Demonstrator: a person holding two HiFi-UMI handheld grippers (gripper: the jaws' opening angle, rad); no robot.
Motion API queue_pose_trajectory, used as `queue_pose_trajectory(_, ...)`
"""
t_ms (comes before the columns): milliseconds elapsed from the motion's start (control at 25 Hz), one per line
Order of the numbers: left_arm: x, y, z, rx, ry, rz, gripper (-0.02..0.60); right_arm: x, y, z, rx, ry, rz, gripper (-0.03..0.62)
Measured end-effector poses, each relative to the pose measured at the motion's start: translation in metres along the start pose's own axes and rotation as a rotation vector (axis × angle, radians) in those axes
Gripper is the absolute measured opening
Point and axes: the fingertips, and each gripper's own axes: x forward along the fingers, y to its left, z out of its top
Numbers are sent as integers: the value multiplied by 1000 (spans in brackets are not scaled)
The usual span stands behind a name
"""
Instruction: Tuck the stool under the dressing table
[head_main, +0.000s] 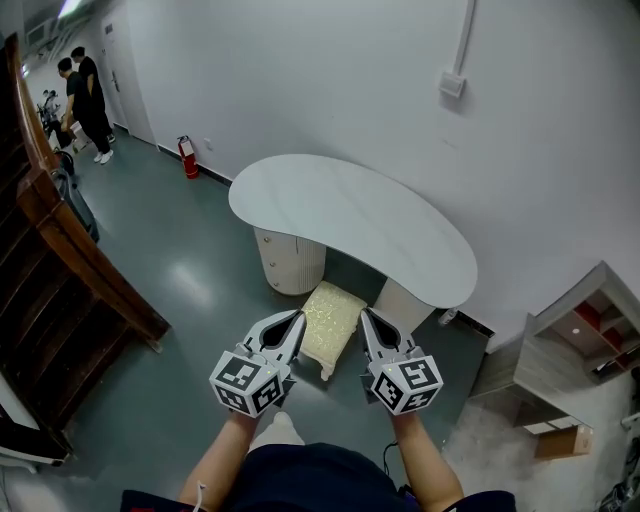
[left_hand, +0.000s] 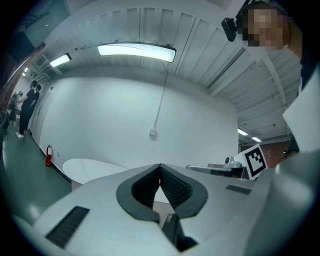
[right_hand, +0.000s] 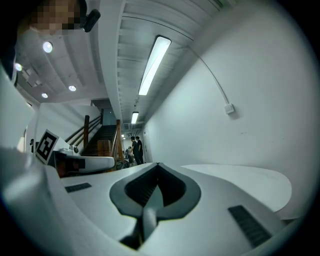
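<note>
The dressing table (head_main: 350, 215) has a white kidney-shaped top on two round ribbed pedestals and stands against the white wall. A cream cushioned stool (head_main: 331, 318) stands on the floor in front of it, its far end between the pedestals near the top's front edge. My left gripper (head_main: 297, 320) hovers over the stool's left side and my right gripper (head_main: 365, 317) over its right side. Both are shut and hold nothing. In the left gripper view the jaws (left_hand: 160, 166) meet at their tips, with the table top (left_hand: 95, 170) beyond. The right gripper view shows the same (right_hand: 158, 165), table top (right_hand: 250, 180) at right.
A dark wooden staircase (head_main: 60, 270) runs along the left. A red fire extinguisher (head_main: 188, 158) stands by the wall, and two people (head_main: 85, 95) stand far down the corridor. A grey shelf unit (head_main: 575, 350) and a cardboard box (head_main: 565, 440) are at the right.
</note>
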Motion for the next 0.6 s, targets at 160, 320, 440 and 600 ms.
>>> queue_pose_trajectory(160, 10, 18, 8, -7, 8, -28, 12, 21, 2, 5, -15, 14, -10, 9)
queue_pose_trajectory(320, 16, 42, 14, -18, 15, -47, 12, 41, 2, 4, -19, 26, -34, 9)
queue_pose_trajectory(440, 18, 62, 13, -36, 20, -59, 12, 53, 4, 0, -21, 36, -58, 9)
queue_pose_trajectory(600, 20, 81, 9, -61, 26, -82, 12, 64, 0, -7, -24, 59, -99, 9)
